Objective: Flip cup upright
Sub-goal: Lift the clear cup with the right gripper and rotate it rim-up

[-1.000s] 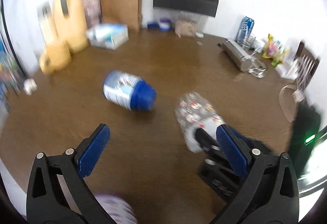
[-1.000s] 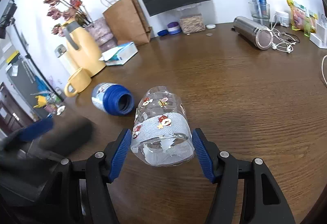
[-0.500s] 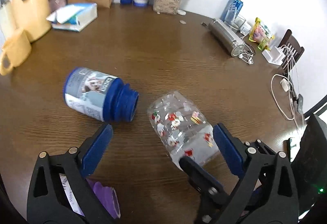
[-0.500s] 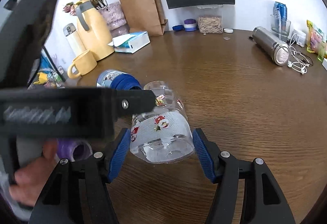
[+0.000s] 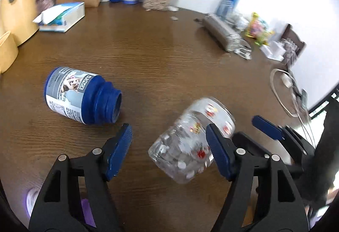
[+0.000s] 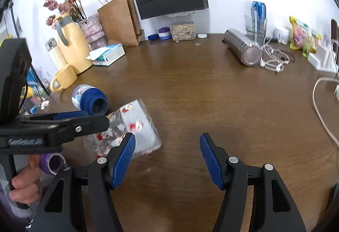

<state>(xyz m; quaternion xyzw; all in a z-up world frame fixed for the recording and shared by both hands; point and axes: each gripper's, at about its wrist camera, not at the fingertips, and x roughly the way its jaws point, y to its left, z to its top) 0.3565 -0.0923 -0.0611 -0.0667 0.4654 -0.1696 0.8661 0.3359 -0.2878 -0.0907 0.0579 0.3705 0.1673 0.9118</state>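
Cup (image 5: 191, 141), clear with small red and white figures printed on it, lies on its side on the desk (image 5: 165, 58), well in from the far edge and toward the near edge where both tools work. Biggest on that brown wooden top is the yellow jug (image 6: 73, 47) at the far left corner, with a brown paper bag (image 6: 118, 20) beside it along the far edge and a steel flask (image 6: 243, 47) lying toward the far right. A blue bottle (image 5: 81, 98), also on its side with its open mouth facing right, sits just left of the cup. A yellow mug (image 6: 63, 78) stands near the left edge in front of the jug.

Left gripper (image 5: 169, 150) has its blue pads spread; the cup lies mostly between them, partly hidden behind the right-hand pad, and I cannot tell whether that pad touches it. Right gripper (image 6: 167, 159) is also spread wide with only bare wood between its pads, the cup just outside its left pad (image 6: 124, 155).
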